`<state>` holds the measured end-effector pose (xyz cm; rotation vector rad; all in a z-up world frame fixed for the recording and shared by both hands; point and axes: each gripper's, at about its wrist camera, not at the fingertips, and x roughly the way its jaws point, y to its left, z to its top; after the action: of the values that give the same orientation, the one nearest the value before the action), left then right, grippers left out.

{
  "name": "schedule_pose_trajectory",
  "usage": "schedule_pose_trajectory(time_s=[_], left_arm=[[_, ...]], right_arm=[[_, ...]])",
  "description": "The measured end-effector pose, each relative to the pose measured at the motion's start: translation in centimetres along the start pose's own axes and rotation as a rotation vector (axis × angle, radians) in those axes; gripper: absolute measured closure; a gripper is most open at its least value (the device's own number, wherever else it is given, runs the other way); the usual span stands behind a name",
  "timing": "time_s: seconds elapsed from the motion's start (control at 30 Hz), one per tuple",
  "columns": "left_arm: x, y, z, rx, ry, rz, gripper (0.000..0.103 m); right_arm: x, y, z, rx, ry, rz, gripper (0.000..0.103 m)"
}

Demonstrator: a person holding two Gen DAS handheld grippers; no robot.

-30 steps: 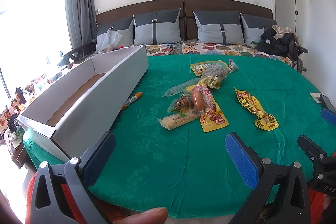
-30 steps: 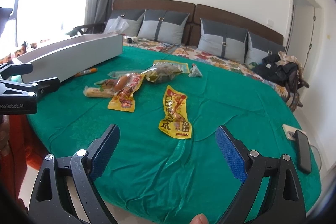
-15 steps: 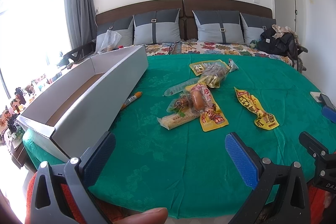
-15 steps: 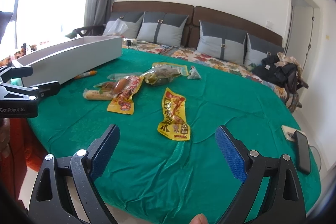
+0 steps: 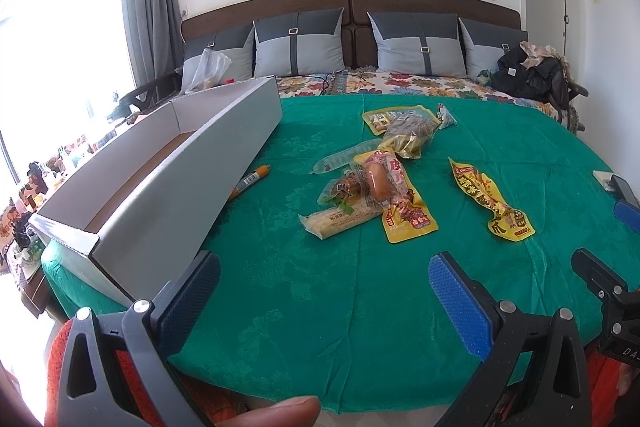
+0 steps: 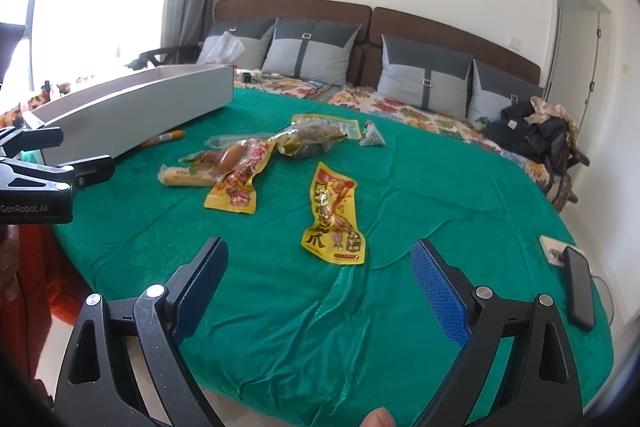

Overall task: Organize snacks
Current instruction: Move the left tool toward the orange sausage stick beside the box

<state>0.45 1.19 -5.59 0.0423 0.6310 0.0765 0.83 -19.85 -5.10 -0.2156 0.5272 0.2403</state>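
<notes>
Several snack packets lie on a green tablecloth (image 5: 320, 287). A yellow chicken-feet packet (image 6: 334, 215) lies alone, also in the left wrist view (image 5: 490, 201). A pile holds a second yellow packet (image 5: 404, 211), a sausage (image 5: 376, 179) and a pale bar (image 5: 340, 221). A thin orange sausage stick (image 5: 250, 181) lies beside a long white cardboard box (image 5: 160, 163). My left gripper (image 5: 324, 281) is open and empty near the table's front edge. My right gripper (image 6: 320, 267) is open and empty, just short of the lone yellow packet.
More packets (image 5: 408, 131) lie behind the pile. A black phone (image 6: 578, 287) and a small card lie at the table's right edge. Beyond the table is a bed with grey pillows (image 5: 300, 43) and a black bag (image 5: 532, 75).
The right gripper has moved slightly forward toward the lone yellow packet. The left gripper has hardly moved. Both stay open.
</notes>
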Motion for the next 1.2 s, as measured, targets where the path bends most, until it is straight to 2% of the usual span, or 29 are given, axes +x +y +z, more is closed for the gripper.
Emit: schedule_pose_trajectory(time_s=[0.2, 0.6, 0.77, 0.9, 1.07, 1.2], left_arm=[[1.1, 0.3, -0.3, -0.025, 0.055, -0.002, 0.000], [1.3, 0.3, -0.4, -0.024, 0.064, 0.001, 0.000], [3.1, 0.3, -0.9, -0.011, 0.136, -0.015, 0.000], [6.7, 0.6, -1.0, -0.032, 0.258, -0.033, 0.000], [10.3, 0.3, -1.1, -0.019, 0.340, -0.046, 0.000], [11.7, 0.5, -1.8, -0.042, 0.407, -0.058, 0.000]], right_arm=[[0.1, -0.3, 0.0, 0.009, 0.002, 0.001, 0.008], [0.2, -0.6, -0.1, 0.015, 0.005, -0.001, 0.008], [0.5, -0.9, -0.3, 0.024, 0.018, 0.001, 0.008], [1.4, -1.5, -0.9, 0.049, 0.069, -0.002, 0.008], [3.6, -2.6, -2.4, 0.100, 0.196, -0.020, 0.008], [5.1, -3.5, -3.6, 0.135, 0.284, -0.034, 0.008]])
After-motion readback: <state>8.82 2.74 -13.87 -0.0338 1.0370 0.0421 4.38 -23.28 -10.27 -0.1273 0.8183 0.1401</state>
